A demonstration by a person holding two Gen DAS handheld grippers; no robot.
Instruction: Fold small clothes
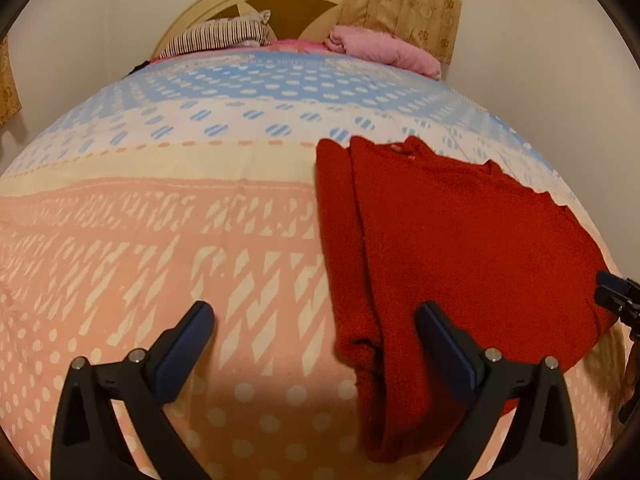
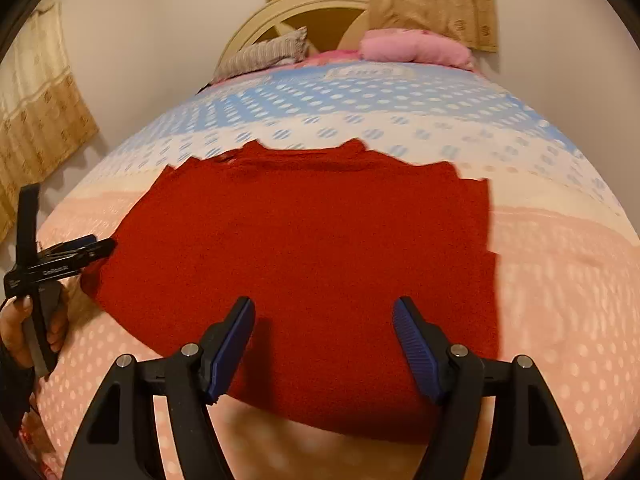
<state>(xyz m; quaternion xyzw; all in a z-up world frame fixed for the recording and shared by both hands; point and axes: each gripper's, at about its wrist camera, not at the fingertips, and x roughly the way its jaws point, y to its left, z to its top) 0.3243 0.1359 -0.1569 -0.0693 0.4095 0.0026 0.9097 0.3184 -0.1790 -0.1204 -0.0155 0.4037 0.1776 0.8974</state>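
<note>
Seen from the left wrist: patterned bedspread (image 1: pixel 160 240) filling the lower left, left gripper (image 1: pixel 316 316) spread to its widest at bottom centre with nothing between the pads, one red garment (image 1: pixel 440 248) lying flat on the right half, folded edge toward centre, right gripper (image 1: pixel 612 292) peeking in at the right edge. Upper frame: one headboard (image 1: pixel 224 4), one striped pillow (image 1: pixel 220 36), one pink bundle (image 1: pixel 380 48), curtain (image 1: pixel 404 0) behind. Seen from the right wrist: left gripper at far left, touching or just beside the garment's edge, gripped by a hand (image 2: pixel 24 328) hidden in the other view; garment across the centre, unobstructed; right gripper (image 2: pixel 324 320) at bottom centre, open partway, hovering empty above the near hem.
</note>
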